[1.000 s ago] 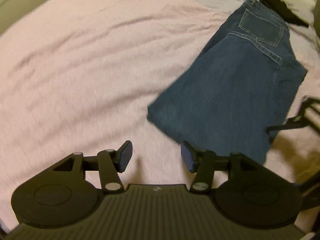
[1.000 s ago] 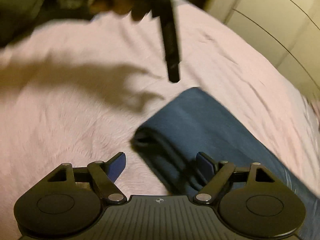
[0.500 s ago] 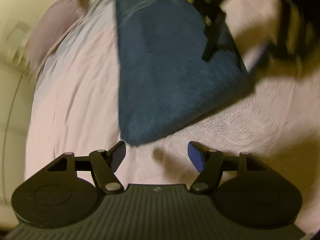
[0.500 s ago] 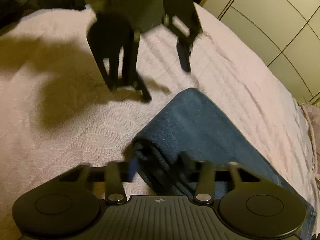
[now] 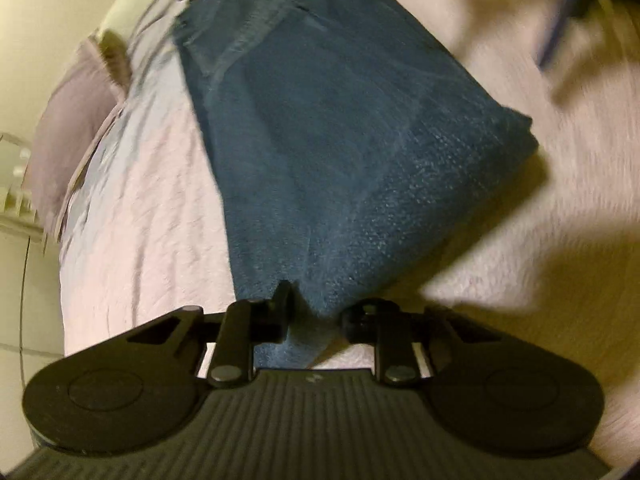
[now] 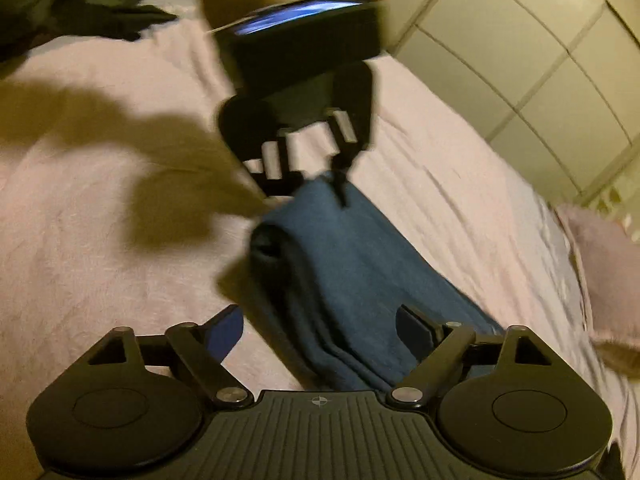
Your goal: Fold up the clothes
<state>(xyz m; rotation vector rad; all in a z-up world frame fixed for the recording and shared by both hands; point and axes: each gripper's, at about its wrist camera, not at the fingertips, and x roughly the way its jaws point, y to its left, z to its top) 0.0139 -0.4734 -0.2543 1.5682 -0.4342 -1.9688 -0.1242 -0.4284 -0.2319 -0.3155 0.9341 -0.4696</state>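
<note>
Folded blue jeans [image 5: 340, 140] lie on the pink bedspread [image 5: 140, 220]. My left gripper [image 5: 316, 312] has its jaws closing on the jeans' near corner, and the denim is pinched between its pads. In the right wrist view the left gripper [image 6: 332, 176] bites the far corner of the jeans [image 6: 360, 260], held by a hand. My right gripper [image 6: 322, 328] has its jaws opening wide. They straddle the thick folded edge of the jeans, and neither pad presses on the cloth.
A pink pillow [image 5: 68, 120] lies at the head of the bed, seen too as the pillow [image 6: 600, 272]. Pale wardrobe doors [image 6: 520, 80] run along one side. Dark clothes [image 6: 100, 8] are heaped at the far edge of the bedspread [image 6: 100, 220].
My left gripper rolled over, came down to the jeans' corner and closed on it. My right gripper pinched the folded edge, then spread wide again.
</note>
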